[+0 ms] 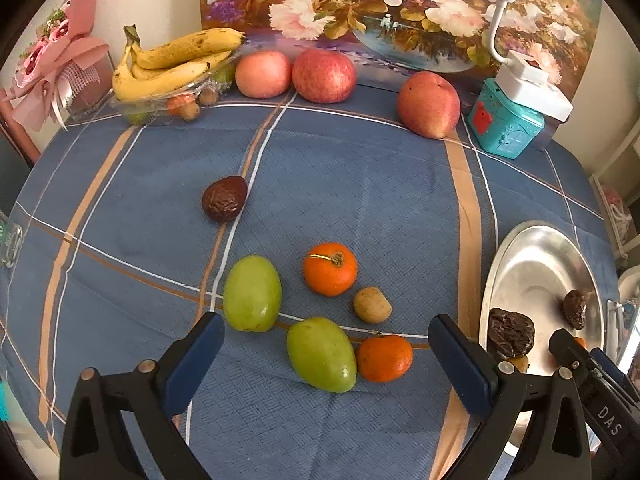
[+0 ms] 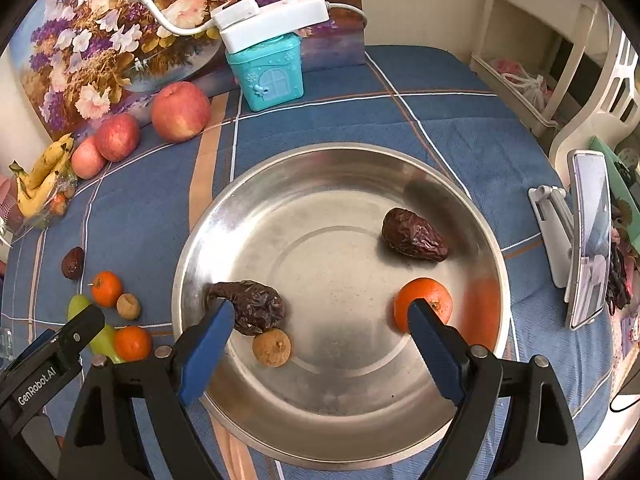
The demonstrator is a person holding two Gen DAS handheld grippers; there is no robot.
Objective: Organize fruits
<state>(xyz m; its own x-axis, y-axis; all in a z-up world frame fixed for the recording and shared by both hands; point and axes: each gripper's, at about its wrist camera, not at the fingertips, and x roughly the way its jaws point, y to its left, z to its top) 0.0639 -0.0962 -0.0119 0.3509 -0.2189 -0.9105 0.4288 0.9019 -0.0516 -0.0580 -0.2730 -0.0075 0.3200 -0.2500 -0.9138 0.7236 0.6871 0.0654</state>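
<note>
My left gripper (image 1: 326, 328) is open above the blue checked cloth. A green fruit (image 1: 320, 354) and a tangerine (image 1: 384, 358) lie between its fingers, untouched. Just beyond lie a second green fruit (image 1: 252, 292), another tangerine (image 1: 330, 268), a small brown longan (image 1: 372, 304) and a dark dried date (image 1: 224, 198). My right gripper (image 2: 320, 312) hangs open over the steel dish (image 2: 340, 152) with nothing between its pads. In the dish lie two wrinkled dates (image 2: 252, 306) (image 2: 414, 234), a tangerine (image 2: 430, 300) and a longan (image 2: 272, 347).
Three apples (image 1: 324, 76) and a bunch of bananas (image 1: 176, 60) on a clear tray line the back, before a flower painting. A teal house-shaped box (image 2: 268, 72) carries a white power strip. A phone on a stand (image 2: 588, 236) stands right of the dish.
</note>
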